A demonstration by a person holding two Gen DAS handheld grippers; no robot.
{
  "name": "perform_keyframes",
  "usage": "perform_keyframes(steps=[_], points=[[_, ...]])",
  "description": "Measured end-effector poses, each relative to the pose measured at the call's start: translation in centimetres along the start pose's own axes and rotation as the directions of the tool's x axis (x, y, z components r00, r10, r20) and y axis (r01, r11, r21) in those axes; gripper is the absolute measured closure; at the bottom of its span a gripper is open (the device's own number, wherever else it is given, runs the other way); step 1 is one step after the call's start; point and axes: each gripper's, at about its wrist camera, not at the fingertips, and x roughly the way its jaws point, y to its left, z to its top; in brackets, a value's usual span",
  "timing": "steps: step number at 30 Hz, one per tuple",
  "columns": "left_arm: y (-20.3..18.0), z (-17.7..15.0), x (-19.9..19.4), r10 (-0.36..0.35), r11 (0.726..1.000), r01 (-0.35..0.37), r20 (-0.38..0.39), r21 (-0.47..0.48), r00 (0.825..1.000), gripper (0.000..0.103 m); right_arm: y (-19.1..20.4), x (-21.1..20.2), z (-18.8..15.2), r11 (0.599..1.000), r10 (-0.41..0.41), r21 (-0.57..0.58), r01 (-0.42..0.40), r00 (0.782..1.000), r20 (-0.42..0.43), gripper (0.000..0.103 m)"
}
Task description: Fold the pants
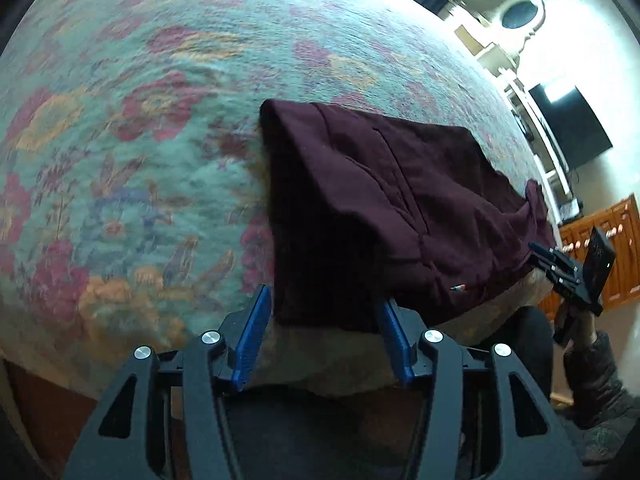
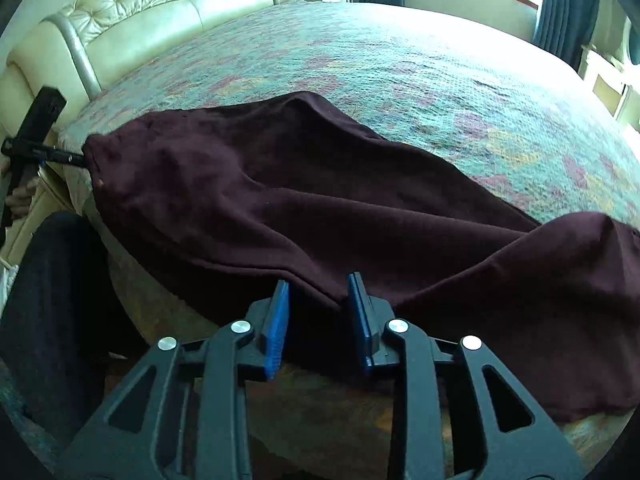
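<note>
Dark maroon pants (image 1: 384, 208) lie along the near edge of a bed with a floral bedspread (image 1: 140, 140), partly hanging over the edge. In the left wrist view my left gripper (image 1: 324, 312) has its blue pads spread wide, with the pants' edge between them. In the right wrist view my right gripper (image 2: 320, 292) stands with its jaws apart around a fold of the pants (image 2: 320, 208). The right gripper also shows in the left wrist view (image 1: 536, 250) at the pants' far corner. The left gripper shows in the right wrist view (image 2: 76, 158) touching the pants' left end.
A cream tufted headboard (image 2: 160, 12) stands at the bed's far left. A window with dark curtains (image 2: 560, 12) is behind the bed. A wall TV (image 1: 572, 124) and wooden cabinet (image 1: 612, 248) stand to the right. The person's leg (image 2: 56, 304) is beside the bed.
</note>
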Motion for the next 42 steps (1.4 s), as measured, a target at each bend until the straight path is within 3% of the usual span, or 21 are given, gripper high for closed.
perform_keyframes(steps=[4,7,9,12,14,17,21,24,25,28,29,30,35,38,40,42], points=[[0.1,-1.5,-0.9,-0.108,0.973,0.117,0.054,-0.199,0.993,0.042,-0.4,-1.2,-0.3,0.981,0.123,0.144,-0.13,0.991,0.059,0.053],[-0.2,-1.3,-0.1,-0.09,0.947,0.111,0.081,-0.301,0.993,0.042,-1.2,-1.0,-0.4,0.948,0.187,0.248,-0.2,0.98,0.073,0.052],[-0.2,-1.2,0.5,-0.052,0.932,0.078,0.083,-0.354,0.995,0.042,-2.3,-0.6,-0.7,0.902,0.236,0.349,-0.255,0.967,0.096,0.052],[-0.4,-1.3,1.1,-0.043,0.912,0.078,0.096,-0.402,0.994,0.042,-4.2,0.2,-1.7,0.783,0.325,0.517,-0.348,0.936,0.138,0.052],[-0.9,-1.1,0.9,-0.025,0.912,0.069,0.111,-0.405,0.993,0.042,-4.5,0.6,-2.1,0.754,0.329,0.555,-0.351,0.933,0.144,0.052],[-1.7,-0.6,0.9,0.023,0.921,0.022,0.112,-0.39,0.993,0.042,-4.5,0.9,-2.5,0.743,0.324,0.573,-0.346,0.935,0.144,0.051],[-1.6,0.0,1.7,0.03,0.905,0.025,0.124,-0.425,0.992,0.038,-4.8,1.3,-2.9,0.716,0.335,0.601,-0.356,0.93,0.153,0.049],[-2.0,-0.2,2.3,0.061,0.904,0.001,0.131,-0.428,0.989,0.037,-5.4,2.2,-3.2,0.667,0.34,0.65,-0.365,0.925,0.171,0.047],[-2.4,-0.2,2.3,0.103,0.907,-0.037,0.133,-0.42,0.986,0.05,-5.5,2.6,-3.3,0.648,0.335,0.67,-0.361,0.926,0.175,0.047],[-3.2,0.1,2.8,0.182,0.911,-0.124,0.114,-0.392,0.977,0.058,-5.6,3.2,-3.1,0.619,0.322,0.701,-0.355,0.928,0.186,0.048],[-3.4,0.2,2.9,0.199,0.908,-0.141,0.109,-0.394,0.974,0.059,-5.5,3.4,-3.0,0.627,0.291,0.709,-0.322,0.942,0.17,0.058],[-3.5,0.4,2.9,0.207,0.905,-0.15,0.103,-0.398,0.973,0.062,-5.4,3.4,-3.0,0.634,0.266,0.714,-0.296,0.951,0.158,0.095],[-3.1,0.9,0.8,0.214,0.893,-0.129,0.154,-0.432,0.965,0.067,-3.5,1.2,-3.6,0.621,0.243,0.716,-0.318,0.947,0.21,0.099],[-1.3,0.5,2.5,0.201,0.887,-0.137,0.102,-0.441,0.974,0.067,-3.6,2.6,-4.9,0.629,0.259,0.724,-0.284,0.954,0.149,0.099],[-1.5,0.4,2.9,0.205,0.91,-0.146,0.115,-0.388,0.972,0.065,-4.3,3.6,-5.9,0.597,0.297,0.741,-0.306,0.943,0.15,0.099],[-2.6,0.4,2.1,0.212,0.93,-0.158,0.132,-0.332,0.968,0.061,-5.2,2.7,-5.5,0.561,0.333,0.756,-0.338,0.928,0.168,0.089]])
